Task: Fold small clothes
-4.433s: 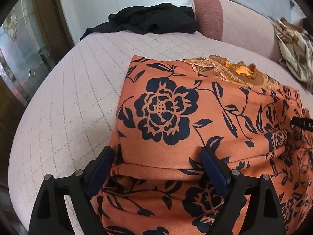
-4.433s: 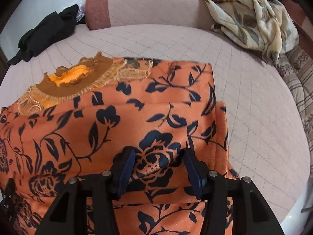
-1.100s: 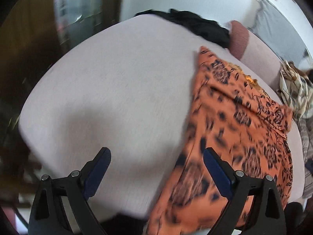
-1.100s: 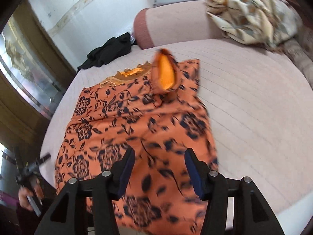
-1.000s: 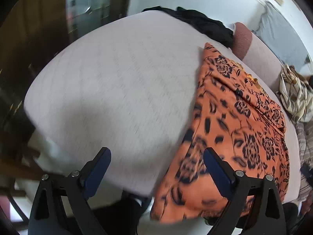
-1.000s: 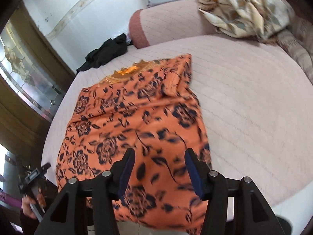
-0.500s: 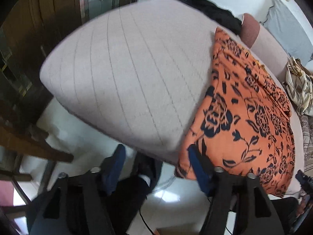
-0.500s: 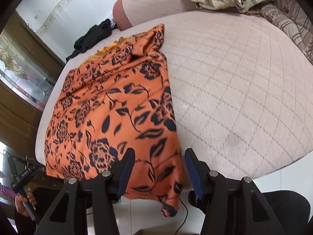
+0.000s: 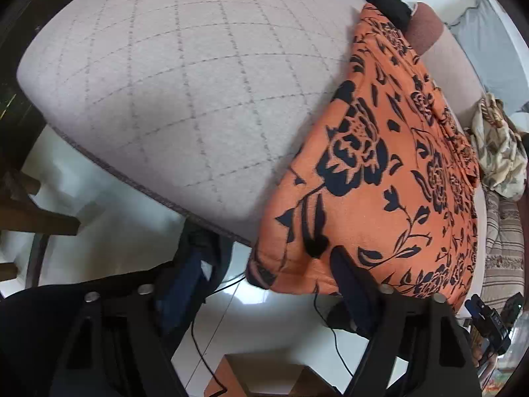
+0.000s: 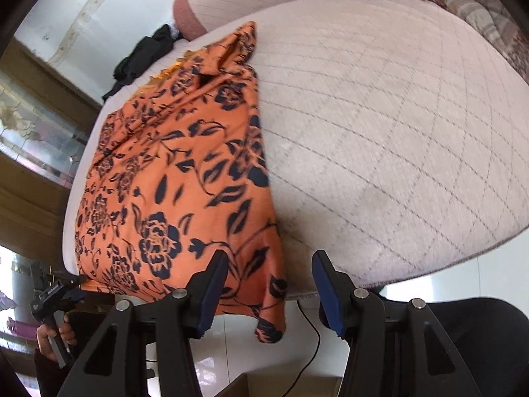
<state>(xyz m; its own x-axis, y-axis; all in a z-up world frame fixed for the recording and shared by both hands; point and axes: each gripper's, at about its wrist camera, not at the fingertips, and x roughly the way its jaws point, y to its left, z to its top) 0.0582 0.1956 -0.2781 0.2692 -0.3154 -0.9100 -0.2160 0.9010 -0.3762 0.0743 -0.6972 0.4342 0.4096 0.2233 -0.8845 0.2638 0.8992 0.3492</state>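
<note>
The orange floral garment (image 9: pixel 390 178) lies spread on the bed (image 9: pixel 172 76), hem overhanging. The left gripper (image 9: pixel 261 281), tilted steeply down, has been closing around the hem corner at 12 o'clock, pads not pressing. The right gripper (image 10: pixel 269 289) stands half open astride the other corner.

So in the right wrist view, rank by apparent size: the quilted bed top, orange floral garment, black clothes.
1. quilted bed top
2. orange floral garment
3. black clothes, though they lie farthest from the camera, so they may only look small.
</note>
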